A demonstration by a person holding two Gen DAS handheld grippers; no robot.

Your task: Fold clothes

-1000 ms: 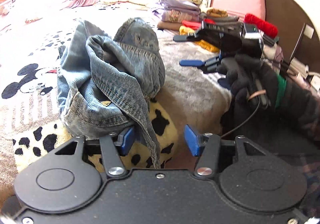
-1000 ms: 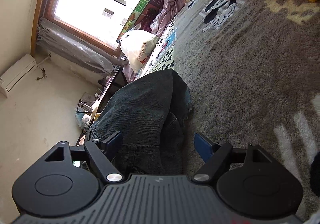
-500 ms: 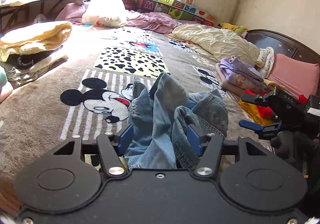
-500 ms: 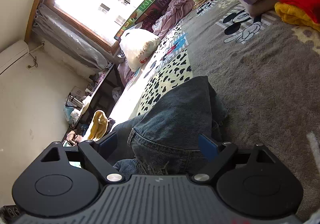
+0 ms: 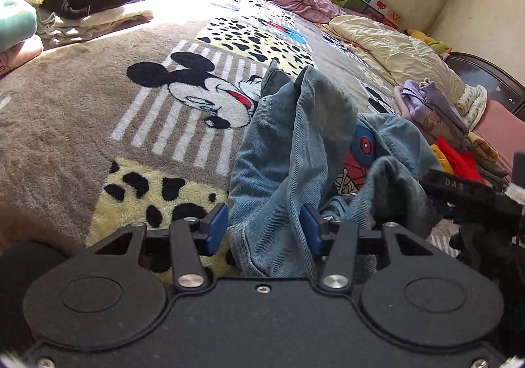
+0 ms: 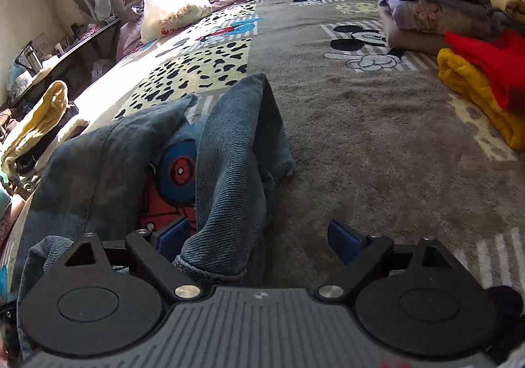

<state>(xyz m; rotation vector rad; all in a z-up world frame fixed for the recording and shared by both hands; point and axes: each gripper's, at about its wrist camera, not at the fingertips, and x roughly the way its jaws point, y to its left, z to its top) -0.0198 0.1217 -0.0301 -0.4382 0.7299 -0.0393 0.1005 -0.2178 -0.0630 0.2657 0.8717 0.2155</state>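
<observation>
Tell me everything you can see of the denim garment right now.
The denim garment is faded blue, heavy-looking cloth with stitched hems and a red-and-blue cartoon print showing in its opened middle. It lies crumpled on the grey cartoon blanket, in raised folds. One hemmed fold runs between the open jaws of the left gripper, another between those of the right gripper. What kind of garment it is cannot be told.

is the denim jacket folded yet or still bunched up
Bunched up. The jacket lies in loose, uneven ridges on the blanket, its printed lining showing.
</observation>
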